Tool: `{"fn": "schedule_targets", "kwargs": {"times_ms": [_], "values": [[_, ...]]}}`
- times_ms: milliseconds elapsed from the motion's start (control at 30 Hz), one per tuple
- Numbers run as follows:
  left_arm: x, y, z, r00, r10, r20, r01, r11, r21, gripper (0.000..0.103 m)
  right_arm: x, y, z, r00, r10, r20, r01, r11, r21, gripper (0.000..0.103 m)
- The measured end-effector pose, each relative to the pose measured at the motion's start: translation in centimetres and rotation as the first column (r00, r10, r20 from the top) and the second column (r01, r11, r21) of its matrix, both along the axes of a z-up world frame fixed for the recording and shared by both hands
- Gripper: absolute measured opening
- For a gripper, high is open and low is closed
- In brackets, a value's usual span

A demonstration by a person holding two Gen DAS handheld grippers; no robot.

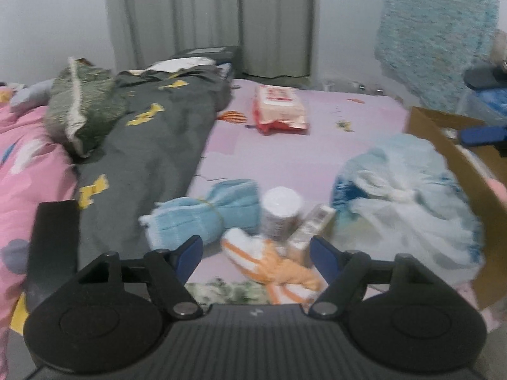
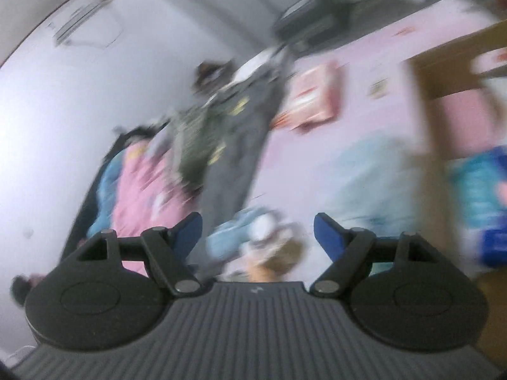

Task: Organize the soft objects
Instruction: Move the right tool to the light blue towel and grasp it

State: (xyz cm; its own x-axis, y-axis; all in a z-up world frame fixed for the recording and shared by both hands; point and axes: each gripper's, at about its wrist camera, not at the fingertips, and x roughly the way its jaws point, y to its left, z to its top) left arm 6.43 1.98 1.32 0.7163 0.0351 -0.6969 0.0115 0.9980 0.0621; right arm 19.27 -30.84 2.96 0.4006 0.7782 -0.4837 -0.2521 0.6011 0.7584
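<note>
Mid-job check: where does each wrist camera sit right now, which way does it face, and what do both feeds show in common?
Left wrist: on the left gripper, angled down over the bed at an orange-and-white cloth and a blue towel; its open jaws show, empty.
Right wrist: on the right gripper, tilted and blurred, facing across the bed toward the wall; its open jaws show, empty.
Shared: the pink sheet, the grey blanket, the red packet, the cardboard box.

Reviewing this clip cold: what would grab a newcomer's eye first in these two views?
Probably the cluster of small soft things just ahead of the open left gripper: an orange-and-white knotted cloth, a light blue tied towel bundle and a white paper roll. To their right lies a big pale blue plastic bag against a brown cardboard box. The right wrist view is motion-blurred.
</note>
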Motion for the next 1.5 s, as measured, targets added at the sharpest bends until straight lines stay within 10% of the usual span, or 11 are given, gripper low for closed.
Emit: {"fn": "schedule_targets", "kwargs": {"times_ms": [233,567,867,1067,1233,1500], "values": [[3.4,3.8,-1.3,0.982,0.181,-0.049,-0.183,0.982,-0.039,0.075,7.8,12.3,-1.2,0.974,0.205,-0.097,-0.211,0.976,-0.054,0.078],[9.1,5.2,-4.4,0.926,0.336,-0.172,-0.354,0.931,-0.086,0.068,16.2,24.7,-11.6,0.916,0.296,-0.269,-0.365,0.895,-0.257,0.078],[11.7,4.3,-6.0,0.924,0.35,-0.151,-0.358,0.933,-0.027,0.057,16.8,26.2,-15.3,0.876,0.358,-0.323,-0.43,0.883,-0.189,0.073],[12.4,3.4,-6.2,0.934,0.331,-0.134,-0.335,0.942,-0.001,0.036,16.8,26.2,-15.5,0.876,0.357,-0.325,-0.425,0.89,-0.167,0.043],[12.7,3.1,-5.3,0.937,0.335,-0.096,-0.335,0.942,0.02,0.02,17.1,24.9,-14.5,0.892,0.333,-0.306,-0.382,0.917,-0.116,0.02],[11.9,2.8,-1.6,0.946,0.323,-0.006,-0.323,0.946,-0.006,0.016,16.5,23.1,-10.1,0.919,0.328,-0.22,-0.346,0.937,-0.05,0.014]]}}
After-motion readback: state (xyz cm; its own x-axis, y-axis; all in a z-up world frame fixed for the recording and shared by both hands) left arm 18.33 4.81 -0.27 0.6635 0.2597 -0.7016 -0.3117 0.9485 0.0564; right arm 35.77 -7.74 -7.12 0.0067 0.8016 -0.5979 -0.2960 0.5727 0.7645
